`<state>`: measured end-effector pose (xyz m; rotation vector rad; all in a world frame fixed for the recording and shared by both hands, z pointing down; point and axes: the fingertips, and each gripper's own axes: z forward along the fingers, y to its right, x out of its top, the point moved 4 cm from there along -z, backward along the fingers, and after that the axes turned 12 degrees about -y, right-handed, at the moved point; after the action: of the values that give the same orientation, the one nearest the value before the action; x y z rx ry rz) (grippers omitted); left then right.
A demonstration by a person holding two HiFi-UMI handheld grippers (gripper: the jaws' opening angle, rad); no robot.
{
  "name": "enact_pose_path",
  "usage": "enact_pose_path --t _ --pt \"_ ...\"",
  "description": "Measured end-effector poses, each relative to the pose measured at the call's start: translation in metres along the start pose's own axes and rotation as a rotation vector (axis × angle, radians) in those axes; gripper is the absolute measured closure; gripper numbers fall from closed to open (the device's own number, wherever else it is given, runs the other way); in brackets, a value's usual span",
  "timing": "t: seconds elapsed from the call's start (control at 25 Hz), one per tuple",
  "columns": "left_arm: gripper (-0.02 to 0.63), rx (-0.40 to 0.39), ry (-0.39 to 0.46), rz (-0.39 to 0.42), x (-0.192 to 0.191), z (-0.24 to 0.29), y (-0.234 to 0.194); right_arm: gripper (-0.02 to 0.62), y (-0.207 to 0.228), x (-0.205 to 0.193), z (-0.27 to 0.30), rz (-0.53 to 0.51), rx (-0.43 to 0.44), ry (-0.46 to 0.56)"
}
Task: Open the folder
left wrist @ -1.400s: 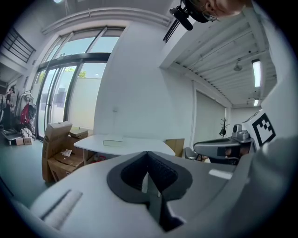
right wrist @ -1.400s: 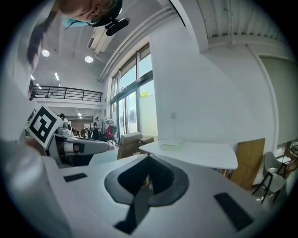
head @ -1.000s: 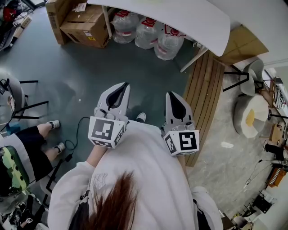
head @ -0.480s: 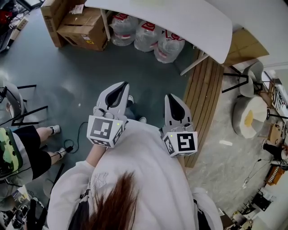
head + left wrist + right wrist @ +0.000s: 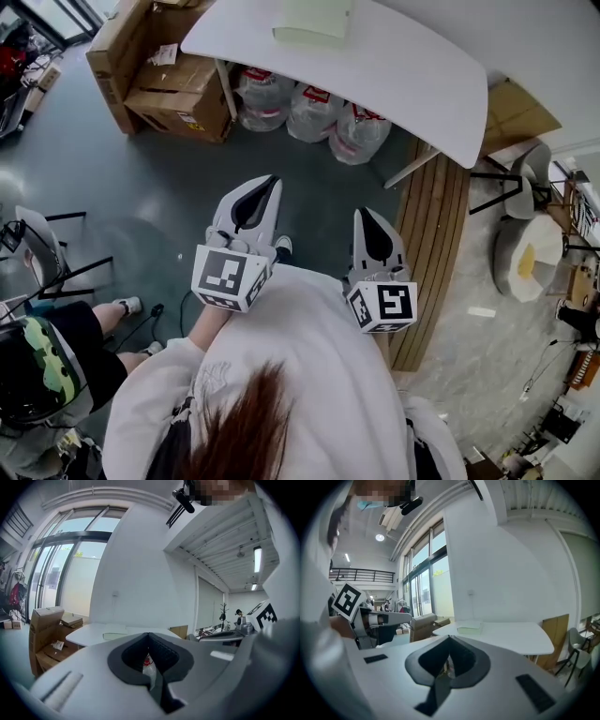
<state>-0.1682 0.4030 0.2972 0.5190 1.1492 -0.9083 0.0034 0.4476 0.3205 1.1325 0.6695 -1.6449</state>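
A pale green folder (image 5: 314, 21) lies closed on the white table (image 5: 412, 70) at the top of the head view. It also shows far ahead in the left gripper view as a flat folder (image 5: 115, 635), and in the right gripper view as a thicker folder (image 5: 469, 630). My left gripper (image 5: 272, 180) and right gripper (image 5: 364, 213) are held side by side in front of the person's body, well short of the table. Both point toward it. Each is shut with nothing between the jaws, as the left gripper (image 5: 149, 635) and right gripper (image 5: 450, 637) show in their own views.
Large water bottles (image 5: 319, 111) stand under the table, with cardboard boxes (image 5: 173, 75) to their left. Wooden boards (image 5: 433, 216) lie on the floor at the right, beside a pale round seat (image 5: 525, 251). A chair (image 5: 37, 251) and a seated person (image 5: 47, 370) are at the left.
The view has advanced toward the table: the table, bottles and boxes slid lower in the head view and the folder came into sight at the top. Both grippers stay shut and side by side.
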Motion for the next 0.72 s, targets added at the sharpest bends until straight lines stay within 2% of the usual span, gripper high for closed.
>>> enact_pose_path --t 0.28,0.48,0.72 --pt "0.597 -0.003 -0.014 0.000 0.006 0.013 -0.032 0.588 -0.002 0.009 0.030 0.026 -0.024 -0.002" --pt "0.597 0.006 -0.019 -0.013 0.004 0.016 -0.040 0.588 -0.003 0.009 0.040 0.027 -0.023 -0.014" --pt "0.597 0.036 -0.029 -0.035 0.002 0.027 -0.046 0.588 0.005 0.014 0.056 0.011 0.013 -0.019"
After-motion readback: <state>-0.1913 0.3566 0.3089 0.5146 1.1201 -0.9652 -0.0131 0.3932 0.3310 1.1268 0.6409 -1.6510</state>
